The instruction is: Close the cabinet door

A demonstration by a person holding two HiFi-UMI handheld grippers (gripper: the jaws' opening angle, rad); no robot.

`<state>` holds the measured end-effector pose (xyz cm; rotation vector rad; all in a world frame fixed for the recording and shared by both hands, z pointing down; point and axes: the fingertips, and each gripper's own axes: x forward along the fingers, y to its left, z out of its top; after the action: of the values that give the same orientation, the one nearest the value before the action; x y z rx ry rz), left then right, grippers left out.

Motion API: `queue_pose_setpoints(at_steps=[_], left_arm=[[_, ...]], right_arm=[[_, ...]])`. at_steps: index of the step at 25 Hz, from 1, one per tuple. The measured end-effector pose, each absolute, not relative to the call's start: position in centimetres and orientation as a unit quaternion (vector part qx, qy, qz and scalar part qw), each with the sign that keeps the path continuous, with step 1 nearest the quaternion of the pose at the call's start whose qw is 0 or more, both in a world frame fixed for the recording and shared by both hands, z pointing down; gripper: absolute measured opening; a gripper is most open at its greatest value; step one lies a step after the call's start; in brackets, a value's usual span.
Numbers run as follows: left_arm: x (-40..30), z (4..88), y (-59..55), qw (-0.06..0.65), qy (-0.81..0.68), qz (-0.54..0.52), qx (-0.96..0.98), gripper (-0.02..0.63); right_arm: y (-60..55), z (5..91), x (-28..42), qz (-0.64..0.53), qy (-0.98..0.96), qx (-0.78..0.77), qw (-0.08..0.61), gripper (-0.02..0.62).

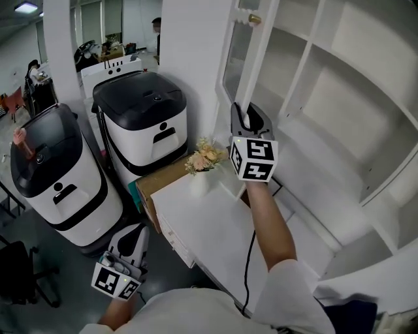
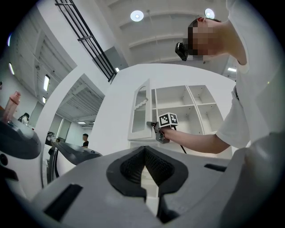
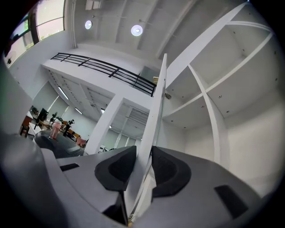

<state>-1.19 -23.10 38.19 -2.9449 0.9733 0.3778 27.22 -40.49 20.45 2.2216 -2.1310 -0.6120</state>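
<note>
Holding the cabinet door (image 1: 258, 55) with my right claw (image 1: 243, 109), I am keeping both pads pressed on the door's thin free edge, low on its white frame. The door is standing swung out from the white cabinet (image 1: 339, 85), its glass pane facing left and a brass knob (image 1: 255, 19) showing near the top. It is hanging above the far edge of the white surface (image 1: 209, 222), where a small vase (image 1: 199, 184) of pale flowers (image 1: 204, 156) is sitting at the far left corner. My left claw (image 1: 134, 240) is hanging low off the surface's left edge, its pads together with nothing between them, beside two white and black machines (image 1: 140, 124).
</note>
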Motion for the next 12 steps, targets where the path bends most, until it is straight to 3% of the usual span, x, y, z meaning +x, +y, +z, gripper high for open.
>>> queue_pose_setpoints(at_steps=[9, 12], left_arm=[[2.0, 37.9, -23.1, 0.013, 0.288, 0.116, -0.951, 0.005], [2.6, 38.1, -23.1, 0.01, 0.283, 0.114, -0.952, 0.005]], right_arm=[[-39.9, 20.4, 30.9, -0.194, -0.668, 0.718, 0.029, 0.116], [-39.7, 20.2, 32.9, -0.18, -0.661, 0.729, 0.017, 0.212]])
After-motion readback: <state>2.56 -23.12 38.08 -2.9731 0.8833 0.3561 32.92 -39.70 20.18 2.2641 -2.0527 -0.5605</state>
